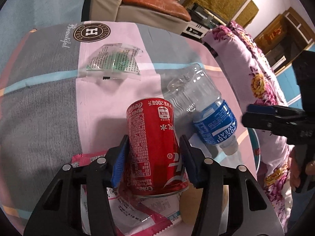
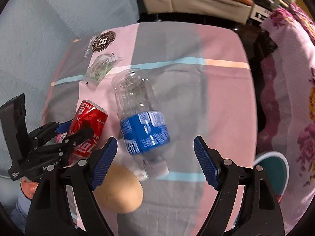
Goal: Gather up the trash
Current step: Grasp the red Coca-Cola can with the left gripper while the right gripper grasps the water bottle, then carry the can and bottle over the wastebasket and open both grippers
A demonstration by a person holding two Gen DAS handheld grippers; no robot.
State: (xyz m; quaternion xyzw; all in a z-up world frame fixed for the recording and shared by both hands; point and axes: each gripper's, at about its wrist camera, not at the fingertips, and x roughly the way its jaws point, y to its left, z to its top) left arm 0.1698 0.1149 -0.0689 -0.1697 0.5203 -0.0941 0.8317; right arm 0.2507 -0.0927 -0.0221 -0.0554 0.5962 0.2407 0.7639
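The can (image 1: 155, 147) stands near the front edge of the cloth-covered table (image 1: 39, 108), on a flat wrapper (image 1: 141, 216). Just right of it lies the bottle (image 1: 204, 114), its base toward the far edge. Another wrapper (image 1: 114, 63) lies behind both, near the far left corner.

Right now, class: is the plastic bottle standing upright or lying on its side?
Lying on its side: the plastic bottle rests lengthwise on the cloth, its neck toward the camera.

Red can (image 1: 155, 147) upright on wrappers (image 1: 137, 218); clear blue-labelled bottle (image 1: 204, 114) lying just beside.
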